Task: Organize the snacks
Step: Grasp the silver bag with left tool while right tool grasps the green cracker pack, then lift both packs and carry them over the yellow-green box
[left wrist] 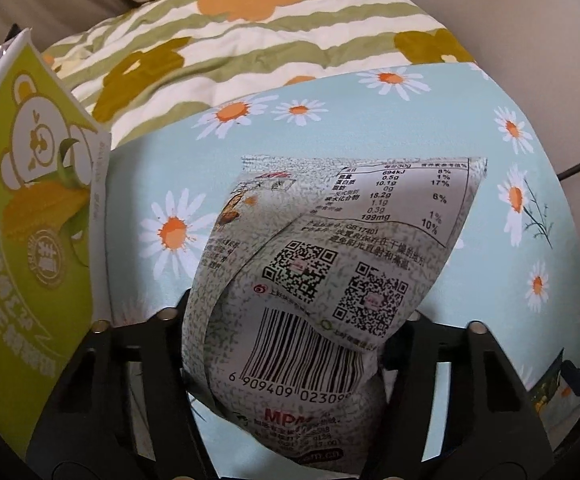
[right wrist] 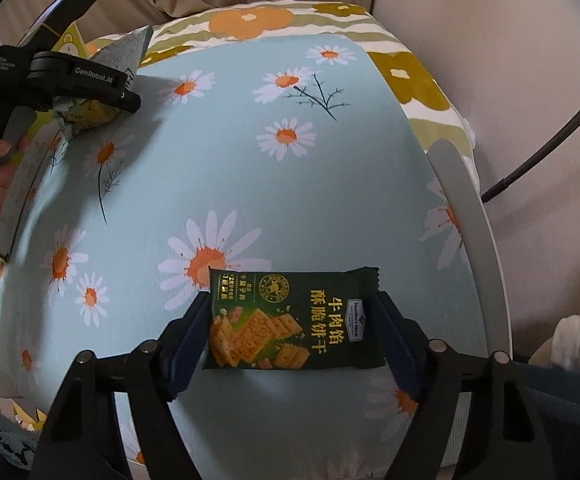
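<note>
The round worktop (right wrist: 250,184) under its pale blue daisy-print cloth fills both views, with a green-and-white striped flowered quilt (left wrist: 250,40) bunched behind it at the top of the frame. At the left edge of the left view stands an open lime-green cardboard box with a white bear printed on it (left wrist: 30,200), where I judge the snacks are meant to go. My left hand-held gripper (left wrist: 290,344) is clamped on a crumpled silver-grey foil snack pouch (left wrist: 330,264), lifted off the cloth with its barcode facing the lens, likely on its way to that box. My right hand-held gripper (right wrist: 294,336) stands wide, its jaws straddling a dark green flat cracker packet (right wrist: 290,320) lying on the cloth in the lower centre, not yet squeezed. A black cable (right wrist: 550,140) curves past the right rim; nothing blocks either path.
</note>
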